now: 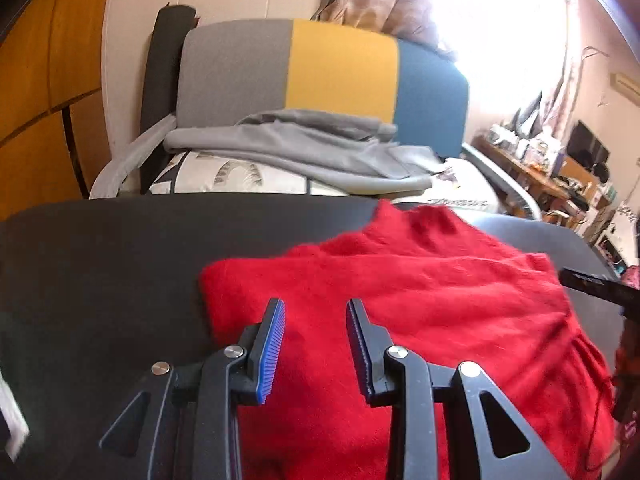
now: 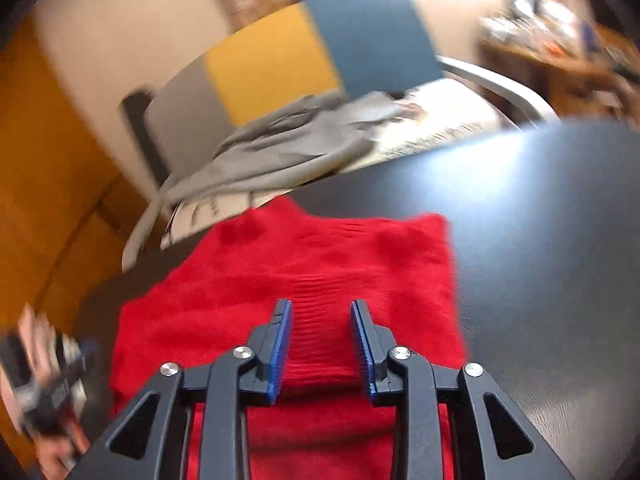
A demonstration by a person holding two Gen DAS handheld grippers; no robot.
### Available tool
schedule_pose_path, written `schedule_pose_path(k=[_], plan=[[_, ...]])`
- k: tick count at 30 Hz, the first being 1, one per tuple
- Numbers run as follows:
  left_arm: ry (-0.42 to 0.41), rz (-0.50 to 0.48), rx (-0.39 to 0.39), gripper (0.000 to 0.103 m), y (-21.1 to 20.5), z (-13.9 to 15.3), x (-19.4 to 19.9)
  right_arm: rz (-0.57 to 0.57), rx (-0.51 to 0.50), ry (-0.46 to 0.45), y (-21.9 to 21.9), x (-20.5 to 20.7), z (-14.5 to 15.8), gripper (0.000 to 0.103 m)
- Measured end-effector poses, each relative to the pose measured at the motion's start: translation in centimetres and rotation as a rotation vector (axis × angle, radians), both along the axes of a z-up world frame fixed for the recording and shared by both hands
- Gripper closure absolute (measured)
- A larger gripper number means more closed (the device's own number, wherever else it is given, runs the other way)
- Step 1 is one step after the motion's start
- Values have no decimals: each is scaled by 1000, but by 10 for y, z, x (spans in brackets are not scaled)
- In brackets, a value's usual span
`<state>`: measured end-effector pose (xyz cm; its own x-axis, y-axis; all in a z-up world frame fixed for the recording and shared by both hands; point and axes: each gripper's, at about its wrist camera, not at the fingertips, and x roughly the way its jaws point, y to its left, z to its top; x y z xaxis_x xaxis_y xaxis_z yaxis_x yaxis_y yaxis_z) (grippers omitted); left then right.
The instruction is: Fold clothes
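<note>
Dark table (image 1: 100, 248) under red sweater (image 1: 400, 288), striped chair (image 1: 340, 72) behind; both tools apart, empty.

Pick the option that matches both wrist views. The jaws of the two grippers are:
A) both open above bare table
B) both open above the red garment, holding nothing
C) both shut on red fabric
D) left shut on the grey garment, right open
B: the left gripper and right gripper each show a clear gap, with the red sweater lying flat beneath on the black table.
</note>
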<state>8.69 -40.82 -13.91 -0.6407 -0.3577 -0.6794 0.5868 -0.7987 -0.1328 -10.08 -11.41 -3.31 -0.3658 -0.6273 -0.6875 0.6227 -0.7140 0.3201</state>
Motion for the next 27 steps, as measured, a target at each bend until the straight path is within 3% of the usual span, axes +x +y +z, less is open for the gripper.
schedule_pose_path(k=[3,5,8,13,17,20,27], plan=[[-105,50,88,69,-27,-35,-4,77,99,66,-31,10,-5,55],[-73,53,126,69,-33,-50,7,103,178,104,-47,14,-14,46],[-58,56,160,68,-34,-52,23,91,264,92,-45,16,-42,42],[-3,81,233,69,-45,-51,38,100,225,160,-28,29,-57,40],[25,151,221,68,-58,-38,54,104,220,157,-29,26,-59,38],[112,186,270,67,-78,-27,61,108,211,149,-30,23,-59,36],[21,9,164,67,-71,-16,-4,137,230,129,-44,21,-48,26]])
